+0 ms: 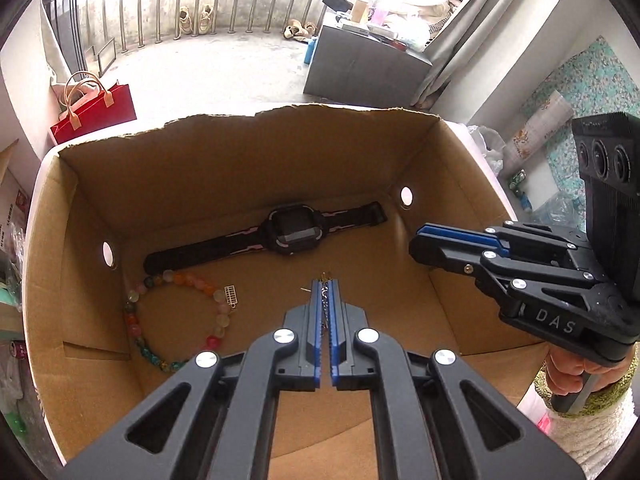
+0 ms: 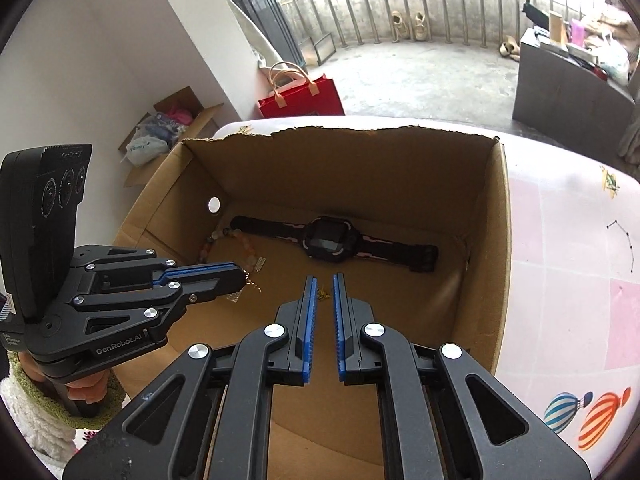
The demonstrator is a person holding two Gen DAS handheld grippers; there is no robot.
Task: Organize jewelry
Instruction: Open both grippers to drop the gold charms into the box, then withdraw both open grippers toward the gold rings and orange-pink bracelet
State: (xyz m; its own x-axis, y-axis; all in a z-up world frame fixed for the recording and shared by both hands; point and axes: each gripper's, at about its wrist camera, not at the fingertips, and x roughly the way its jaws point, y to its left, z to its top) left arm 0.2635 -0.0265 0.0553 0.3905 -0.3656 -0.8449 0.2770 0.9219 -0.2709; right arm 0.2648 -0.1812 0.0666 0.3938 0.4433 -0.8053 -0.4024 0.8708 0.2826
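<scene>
Chain (image 1: pixel 326 300) pinched tight in the left hand-held gripper (image 1: pixel 327 286) over the cardboard box (image 1: pixel 280 152), near the watch (image 1: pixel 292 232) and bead bracelet (image 1: pixel 176 316) (right hand-held gripper (image 2: pixel 323 280) slightly parted, empty), so lower close to the floor before letting go.

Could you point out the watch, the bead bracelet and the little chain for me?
Watch (image 1: pixel 291 234): left wrist view, on its dark screen.
Bead bracelet (image 1: pixel 133 322): left wrist view, on the beads of its left side.
Chain (image 1: pixel 326 300): left wrist view, on the links pinched between the left gripper's blue pads.
</scene>
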